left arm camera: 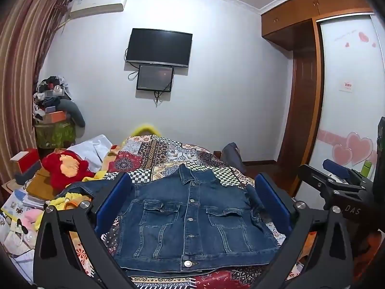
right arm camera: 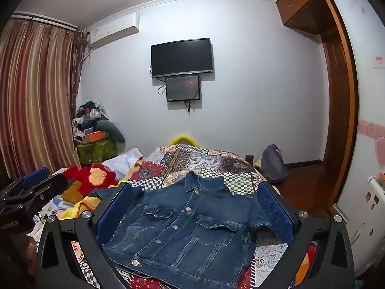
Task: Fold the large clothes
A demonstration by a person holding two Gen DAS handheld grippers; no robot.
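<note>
my left hand-held gripper (left arm camera: 192, 204) spread wide, blue padded fingers (left arm camera: 113, 200) gripping nothing, right hand-held gripper (right arm camera: 195, 207) just as wide, stiff denim jacket (left arm camera: 192, 221) buttoned, lying flat between them on the patchwork quilt (left arm camera: 168, 154), red plush toy (left arm camera: 65, 168) off left

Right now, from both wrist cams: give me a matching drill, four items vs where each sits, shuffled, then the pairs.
Items:
1. denim jacket
2. red plush toy
3. black TV
4. air conditioner

Places:
A. high on the wall beside the curtain
B. spread front-up on the patterned bedspread, collar away from the cameras
C. mounted mid-wall above a smaller screen
D. left of the bed among the clutter

Pairs: 1-B, 2-D, 3-C, 4-A
</note>
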